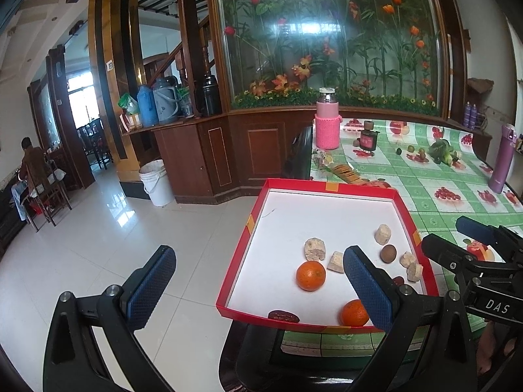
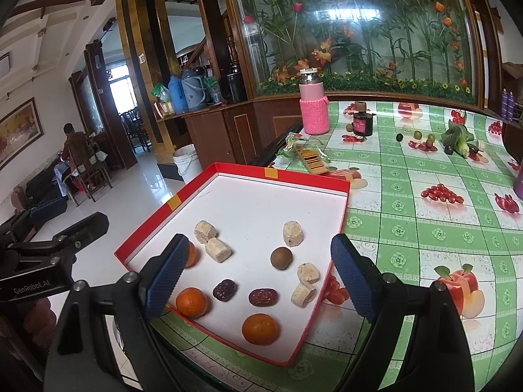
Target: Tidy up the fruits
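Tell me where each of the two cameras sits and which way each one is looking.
Left wrist view: sits on the left gripper, beside the table's near left corner, facing the red tray and floor; its own open fingers show, and the right gripper enters at right.
Right wrist view: sits on the right gripper, above the tray's near edge, facing across the green tablecloth; its open fingers frame the tray, with the left gripper at far left.
Shared: tray, oranges, pink bottle.

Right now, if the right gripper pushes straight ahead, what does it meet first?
Probably the brown round fruit in the red tray, centred between the open right gripper fingers; depth is uncertain.
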### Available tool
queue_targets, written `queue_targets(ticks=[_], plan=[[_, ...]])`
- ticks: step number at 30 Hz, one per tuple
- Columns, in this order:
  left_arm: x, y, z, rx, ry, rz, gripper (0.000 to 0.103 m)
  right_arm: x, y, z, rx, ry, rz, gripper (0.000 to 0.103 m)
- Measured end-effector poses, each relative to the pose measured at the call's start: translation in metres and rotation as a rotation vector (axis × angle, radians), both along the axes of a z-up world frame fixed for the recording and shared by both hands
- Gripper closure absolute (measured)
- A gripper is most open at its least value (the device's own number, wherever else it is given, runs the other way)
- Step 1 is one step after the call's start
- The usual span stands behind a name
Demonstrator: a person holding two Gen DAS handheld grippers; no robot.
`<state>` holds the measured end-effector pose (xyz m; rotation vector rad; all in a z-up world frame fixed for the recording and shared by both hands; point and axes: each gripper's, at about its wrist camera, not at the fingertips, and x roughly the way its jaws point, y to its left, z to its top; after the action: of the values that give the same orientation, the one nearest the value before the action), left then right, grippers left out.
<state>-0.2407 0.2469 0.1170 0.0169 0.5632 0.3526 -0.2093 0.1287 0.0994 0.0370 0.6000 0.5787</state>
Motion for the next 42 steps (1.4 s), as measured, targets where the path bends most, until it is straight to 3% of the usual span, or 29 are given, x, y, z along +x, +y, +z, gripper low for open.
queue_targets(ticks=[42], plan=[[0.011,0.029,-0.006,-0.051,0.043,0.018,0.001,0.006,0.024,0.002,-0.002,0.007,0.016,0.014]])
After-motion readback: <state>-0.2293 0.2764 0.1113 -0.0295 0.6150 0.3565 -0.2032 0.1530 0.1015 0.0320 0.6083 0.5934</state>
